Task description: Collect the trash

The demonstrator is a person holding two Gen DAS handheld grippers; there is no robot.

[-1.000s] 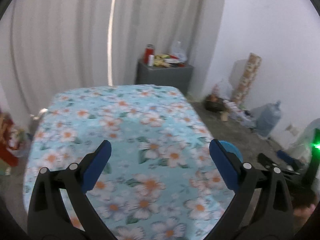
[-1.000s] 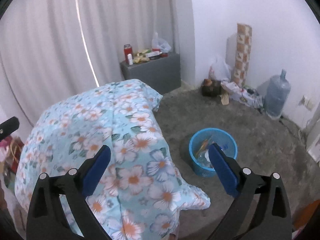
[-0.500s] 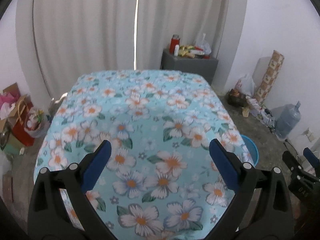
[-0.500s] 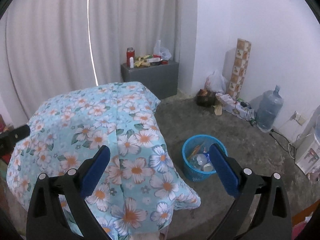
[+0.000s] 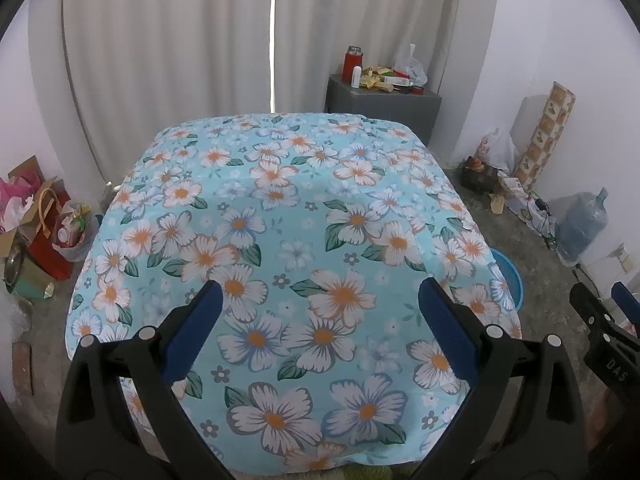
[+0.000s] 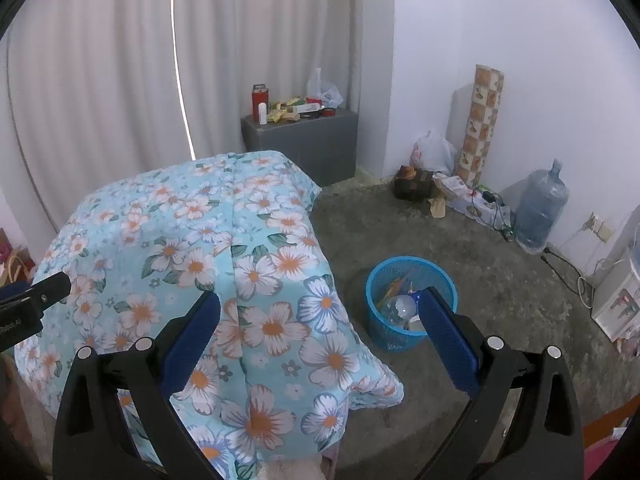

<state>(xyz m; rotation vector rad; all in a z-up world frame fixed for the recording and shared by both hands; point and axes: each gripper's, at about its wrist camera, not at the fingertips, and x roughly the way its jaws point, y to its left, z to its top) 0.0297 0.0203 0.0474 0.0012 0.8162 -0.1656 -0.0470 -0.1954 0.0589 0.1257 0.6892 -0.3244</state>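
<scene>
**Both grippers held wide above flowered table, trash basket on floor to the right**

The left gripper [image 5: 316, 300], black-framed with blue pads, hangs above a table draped in a light-blue cloth printed with white and orange flowers [image 5: 288, 216]; its jaws are spread wide with nothing between them. The right gripper [image 6: 320, 312], of the same make, is likewise spread and empty, its view taking in the table's right edge and the grey concrete floor [image 6: 500, 280]. The round blue plastic mesh basket [image 6: 412, 304] stands on that floor at about 3 o'clock from the table, just beside the hanging cloth, and holds a clear bottle and other scraps that are too small to identify; from the left wrist only a sliver of its rim [image 5: 510, 280] shows past the cloth. At 12 o'clock, against white curtains [image 5: 180, 60], a grey cabinet [image 6: 308, 140] carries a red flask, wrappers and a plastic bag. A large clear-blue water jug [image 6: 540, 208] sits by the white wall at 2 o'clock.
</scene>
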